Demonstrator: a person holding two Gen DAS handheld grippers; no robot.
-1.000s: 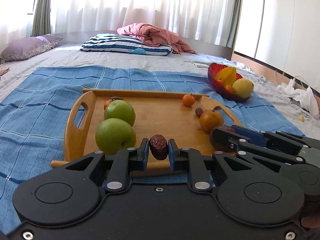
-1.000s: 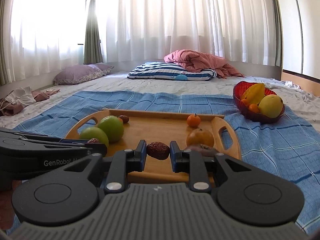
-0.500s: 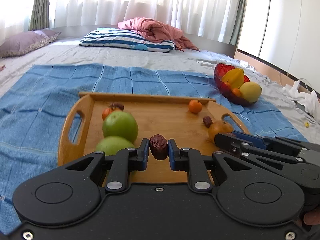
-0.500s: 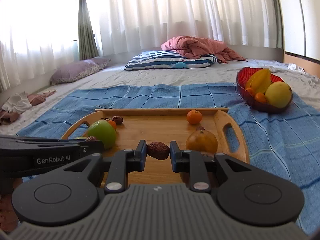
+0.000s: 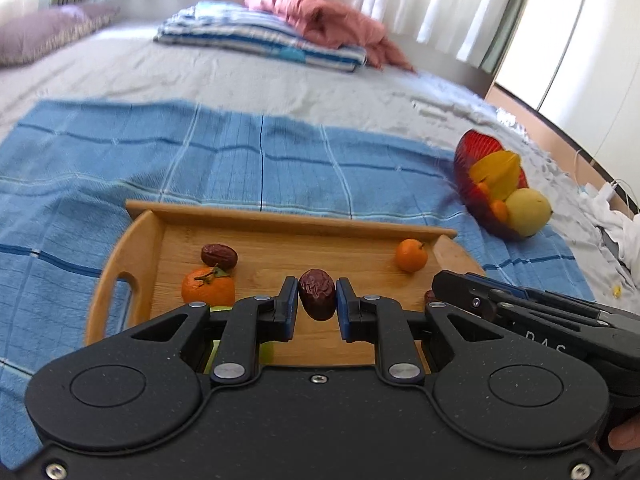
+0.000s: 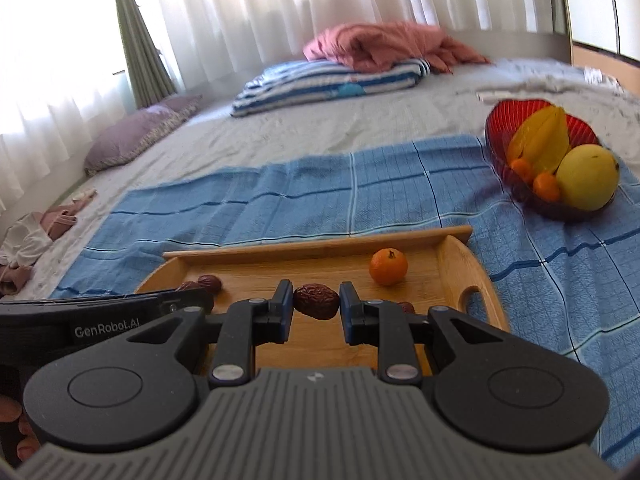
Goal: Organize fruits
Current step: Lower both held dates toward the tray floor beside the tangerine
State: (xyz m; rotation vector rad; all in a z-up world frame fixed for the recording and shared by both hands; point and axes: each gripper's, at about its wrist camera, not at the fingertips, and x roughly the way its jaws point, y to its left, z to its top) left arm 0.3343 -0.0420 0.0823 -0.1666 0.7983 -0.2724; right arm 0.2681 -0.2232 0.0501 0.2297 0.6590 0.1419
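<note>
Dates (image 5: 317, 294) in both tools (image 5: 317, 312)

- The right gripper (image 6: 316, 308) has its fingers (image 6: 283, 312) clamped on a wrinkled dark red date (image 6: 316, 301), held lengthwise above the wooden tray (image 6: 460, 276).
- The left gripper (image 6: 120, 316) reaches in from the left, over the tray's left end.
- On the tray lie a small orange (image 6: 388, 266) near the right handle and another date (image 6: 210, 282) at the left.
- A red bowl (image 6: 504, 152) of fruit sits on the blue cloth (image 6: 312, 196), well apart from the tray.
</note>
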